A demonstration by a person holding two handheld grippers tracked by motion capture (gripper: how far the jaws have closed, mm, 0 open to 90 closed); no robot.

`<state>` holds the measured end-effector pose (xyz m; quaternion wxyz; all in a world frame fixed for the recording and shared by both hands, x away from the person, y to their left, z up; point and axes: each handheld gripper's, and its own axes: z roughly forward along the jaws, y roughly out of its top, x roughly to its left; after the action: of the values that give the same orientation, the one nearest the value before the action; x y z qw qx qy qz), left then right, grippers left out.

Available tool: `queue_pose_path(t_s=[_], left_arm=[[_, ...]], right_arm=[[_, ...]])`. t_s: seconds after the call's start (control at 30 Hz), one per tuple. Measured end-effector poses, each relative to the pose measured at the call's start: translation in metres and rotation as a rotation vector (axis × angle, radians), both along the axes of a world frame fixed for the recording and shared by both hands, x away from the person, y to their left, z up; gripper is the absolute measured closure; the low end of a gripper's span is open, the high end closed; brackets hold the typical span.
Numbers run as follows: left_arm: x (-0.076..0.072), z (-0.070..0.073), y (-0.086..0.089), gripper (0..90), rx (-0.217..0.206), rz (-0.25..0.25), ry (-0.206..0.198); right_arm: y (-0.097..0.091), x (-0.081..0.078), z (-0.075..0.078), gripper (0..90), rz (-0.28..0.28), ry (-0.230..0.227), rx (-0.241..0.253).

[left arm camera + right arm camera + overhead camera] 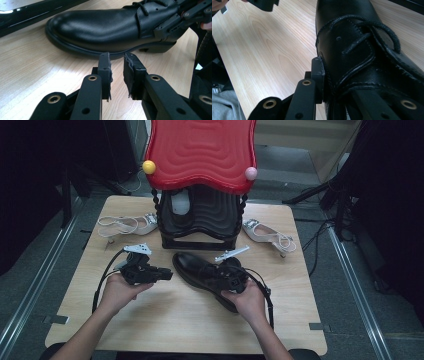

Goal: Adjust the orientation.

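Glossy black leather lace-up shoe (200, 270) centre table; right gripper (231, 275) clamped on its side near laces. Left gripper (167, 275) w/ narrow gap, empty, just left of toe.

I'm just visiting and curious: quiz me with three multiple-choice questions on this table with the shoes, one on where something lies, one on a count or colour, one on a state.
1. Where does the black shoe lie?
A. On the table in front of the rack
B. On the red top of the rack
C. On the floor

2. How many pale strappy shoes lie on the table?
A. One
B. Two
C. Four

3. What is the right hand-held gripper doing?
A. Hanging open above the rack
B. Gripping a pale shoe
C. Clamped on the black shoe

Answers:
1. A: the high view shows it on the wood just before the black rack.
2. B: one pale shoe lies left of the rack, another right of it.
3. C: the right gripper view shows its jaws closed on the shoe's laced upper.
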<state>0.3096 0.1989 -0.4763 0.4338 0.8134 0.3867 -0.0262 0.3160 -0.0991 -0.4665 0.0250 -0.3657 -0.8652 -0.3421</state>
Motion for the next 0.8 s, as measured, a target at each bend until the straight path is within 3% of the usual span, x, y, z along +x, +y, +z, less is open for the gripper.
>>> queue_pose_path(t_s=[0.13, 0.2, 0.43, 0.57, 0.67, 0.8], left_arm=[[0.0, -0.001, 0.0, 73.8, 0.006, 0.004, -0.006], [0.0, -0.002, 0.0, 74.5, 0.011, 0.004, -0.017], [0.002, -0.005, -0.002, 75.9, 0.016, 0.017, -0.015], [0.001, -0.005, -0.003, 76.9, 0.015, 0.019, -0.002], [-0.002, -0.003, -0.005, 82.2, 0.012, 0.012, -0.021], [-0.003, -0.004, -0.01, 86.0, 0.017, -0.001, -0.009]], right_arm=[[0.015, 0.002, -0.004, 82.4, 0.021, 0.009, -0.006], [0.02, 0.0, -0.006, 82.4, 0.016, -0.008, -0.014], [0.024, -0.002, -0.009, 77.5, 0.001, -0.012, -0.01], [0.018, -0.004, -0.006, 71.5, 0.016, -0.012, 0.01], [0.01, -0.006, -0.001, 71.5, 0.027, -0.024, 0.016], [-0.01, -0.009, 0.013, 79.1, 0.032, -0.036, 0.045]])
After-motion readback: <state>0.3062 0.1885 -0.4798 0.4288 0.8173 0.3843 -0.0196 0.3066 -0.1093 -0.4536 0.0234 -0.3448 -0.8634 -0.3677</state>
